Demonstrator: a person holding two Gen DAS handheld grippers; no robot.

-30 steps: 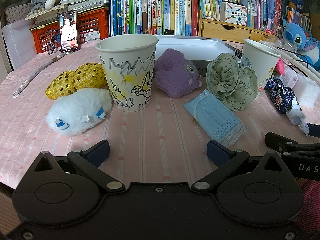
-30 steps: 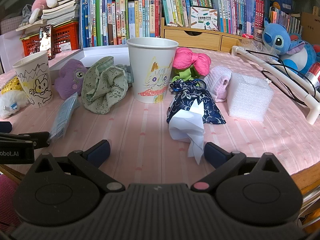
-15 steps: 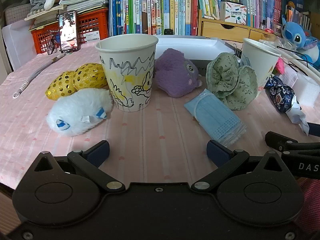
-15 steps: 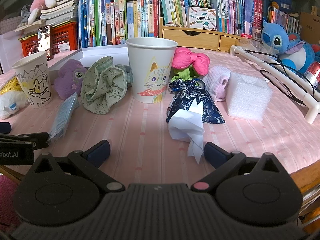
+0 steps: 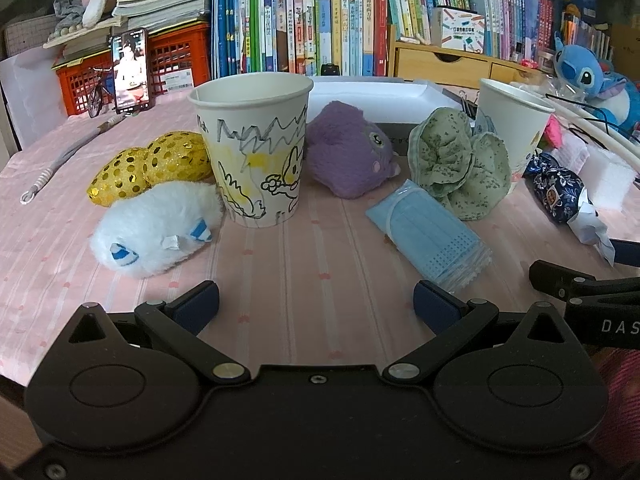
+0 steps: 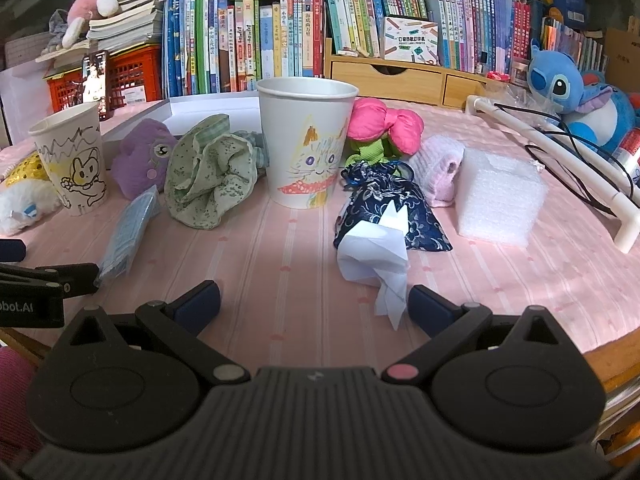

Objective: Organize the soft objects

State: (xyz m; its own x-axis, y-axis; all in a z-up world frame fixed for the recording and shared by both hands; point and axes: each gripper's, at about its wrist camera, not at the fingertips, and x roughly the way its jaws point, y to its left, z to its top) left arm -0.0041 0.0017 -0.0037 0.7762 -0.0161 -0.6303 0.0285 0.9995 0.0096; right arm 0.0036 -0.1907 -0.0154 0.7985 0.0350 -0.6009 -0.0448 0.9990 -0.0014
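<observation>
Both grippers hover low over the pink tablecloth [image 5: 320, 264] with jaws spread wide, holding nothing. Ahead of the left gripper [image 5: 316, 306] stands the rabbit cup [image 5: 254, 148] — a white plush [image 5: 156, 232] to its left, a blue mask [image 5: 428, 236] just off the right fingertip. The right gripper [image 6: 312, 304] faces the cat cup [image 6: 306, 144]; a white paper twist [image 6: 378, 256] nearly touches its right fingertip, partly hiding the navy pouch [image 6: 376, 196].
</observation>
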